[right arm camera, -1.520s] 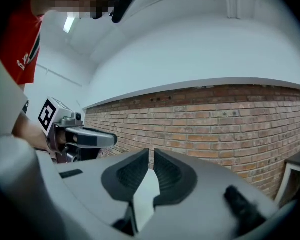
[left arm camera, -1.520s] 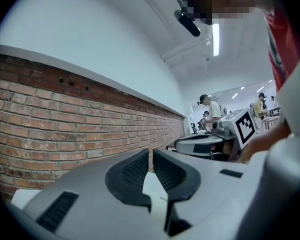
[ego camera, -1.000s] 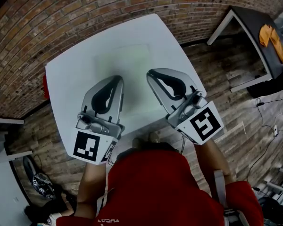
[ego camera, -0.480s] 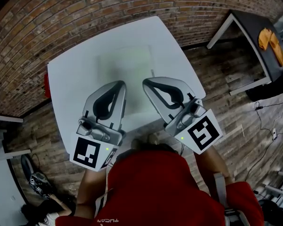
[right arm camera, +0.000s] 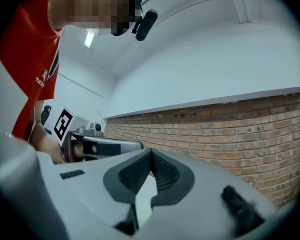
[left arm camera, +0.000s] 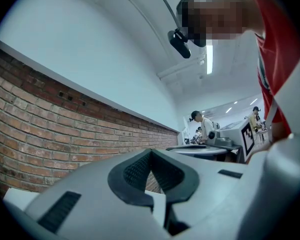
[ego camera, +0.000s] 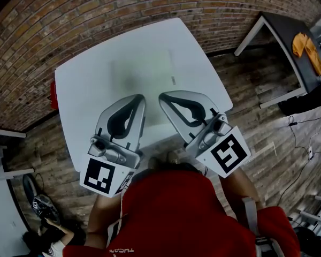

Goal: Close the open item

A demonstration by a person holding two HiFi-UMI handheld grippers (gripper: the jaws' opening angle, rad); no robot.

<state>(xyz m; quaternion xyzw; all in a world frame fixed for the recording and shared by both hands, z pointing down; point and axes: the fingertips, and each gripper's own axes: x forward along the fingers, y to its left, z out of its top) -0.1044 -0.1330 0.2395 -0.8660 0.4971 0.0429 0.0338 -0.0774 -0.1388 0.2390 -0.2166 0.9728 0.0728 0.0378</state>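
Hovering side by side over the table (ego camera: 85, 84), the left gripper (ego camera: 141, 97) and right gripper (ego camera: 161, 97) are pinching shut on nothing. A pale sheet (ego camera: 142, 71), probably the open item, is lying at twelve o'clock, equally near both.

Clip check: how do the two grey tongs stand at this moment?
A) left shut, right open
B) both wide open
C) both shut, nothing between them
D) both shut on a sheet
C: in their own views, the grey left tongs and the grey right tongs each meet at the tip with nothing caught between.
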